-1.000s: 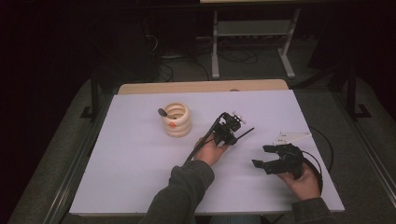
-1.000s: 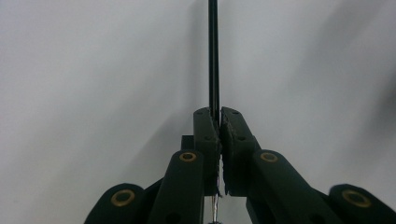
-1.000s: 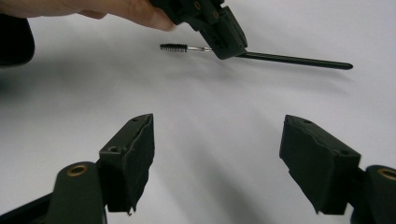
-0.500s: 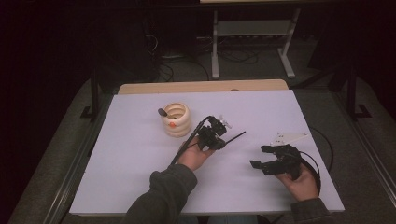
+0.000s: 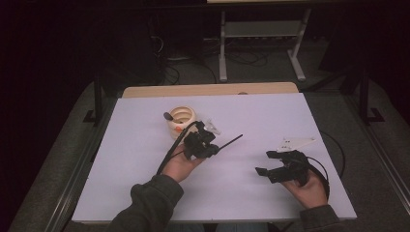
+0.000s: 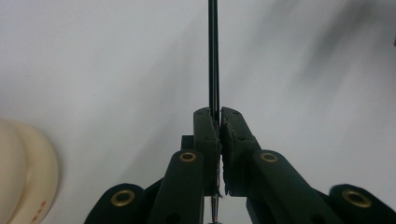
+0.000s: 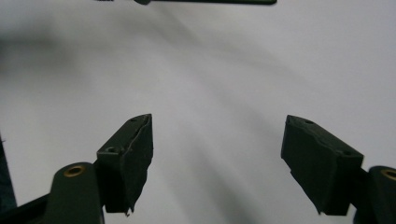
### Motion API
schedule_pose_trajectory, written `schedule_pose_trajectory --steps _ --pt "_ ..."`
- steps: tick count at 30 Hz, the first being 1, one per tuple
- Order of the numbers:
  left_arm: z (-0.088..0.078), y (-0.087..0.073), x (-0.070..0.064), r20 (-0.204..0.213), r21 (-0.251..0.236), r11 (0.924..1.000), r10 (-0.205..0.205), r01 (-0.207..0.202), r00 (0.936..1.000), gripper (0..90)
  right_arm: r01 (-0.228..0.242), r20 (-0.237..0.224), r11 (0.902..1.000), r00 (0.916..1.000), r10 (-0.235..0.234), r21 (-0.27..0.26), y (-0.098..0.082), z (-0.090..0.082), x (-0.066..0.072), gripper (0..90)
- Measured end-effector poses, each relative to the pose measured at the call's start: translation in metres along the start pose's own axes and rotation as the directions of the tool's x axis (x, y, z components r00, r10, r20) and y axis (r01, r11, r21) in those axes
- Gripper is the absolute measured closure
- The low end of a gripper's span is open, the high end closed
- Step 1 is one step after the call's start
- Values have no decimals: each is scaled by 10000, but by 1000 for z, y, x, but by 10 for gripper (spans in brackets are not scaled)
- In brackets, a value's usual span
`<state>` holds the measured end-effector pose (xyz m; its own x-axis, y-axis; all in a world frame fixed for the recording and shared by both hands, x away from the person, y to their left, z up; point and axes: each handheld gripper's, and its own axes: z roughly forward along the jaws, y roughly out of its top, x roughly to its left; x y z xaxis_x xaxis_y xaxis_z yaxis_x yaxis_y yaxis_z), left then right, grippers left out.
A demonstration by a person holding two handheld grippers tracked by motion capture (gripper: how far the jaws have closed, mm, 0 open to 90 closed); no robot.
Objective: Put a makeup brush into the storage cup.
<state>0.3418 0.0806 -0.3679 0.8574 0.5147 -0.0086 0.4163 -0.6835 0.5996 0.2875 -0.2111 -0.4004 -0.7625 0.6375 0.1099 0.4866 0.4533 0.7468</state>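
- Left gripper [image 5: 212, 143]: matte black, jaws pressed together on a thin black rod [image 5: 231, 141]. It sits left of table centre, just near and right of the cup.
- Rod: slim, straight and dark. In the left gripper view it runs straight up out of the jaw tips [image 6: 213, 56], seemingly two thin strands side by side, clamped between the pads. In the high view its free end points right and slightly far, above the table.
- Right gripper [image 5: 264, 163]: black, jaws spread wide with nothing between them. It sits at the near right of the table. The right gripper view shows two blocky wedge-shaped pads [image 7: 128, 158] with rough edges and bare surface between them. A grey three-cornered plate sits on top.
- Cup [image 5: 181, 121]: cream, round, ribbed like stacked rings, with a small orange mark on its side and a dark stub at its far-left rim. It stands left of centre on the far half.
- Table [image 5: 290, 116]: smooth matte pale-lilac sheet, with a strip of light wood at the far edge.
- Sleeve [image 5: 150, 203]: dark olive fabric on the left forearm, at the near edge.
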Motion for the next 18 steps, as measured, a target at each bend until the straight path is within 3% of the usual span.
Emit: schedule_pose_trajectory --steps 4,8,13,18 --pt "-10 -9 1 75 -85 9999 65 -64 10000 861 67 -242 9999 9997 -68 -78 2 0 2 215" --pt "-19 -21 1 83 -24 9998 222 -221 9997 861 177 -412 9996 9990 -168 215 7 7 10 211" --pt "-30 -37 7 135 -163 9994 321 -318 9994 861 701 -388 9953 9970 -677 663 16 11 19 218" --pt "-39 -48 9 142 14 9996 274 -274 9995 861 970 -558 9933 9940 -936 622 26 12 24 222"
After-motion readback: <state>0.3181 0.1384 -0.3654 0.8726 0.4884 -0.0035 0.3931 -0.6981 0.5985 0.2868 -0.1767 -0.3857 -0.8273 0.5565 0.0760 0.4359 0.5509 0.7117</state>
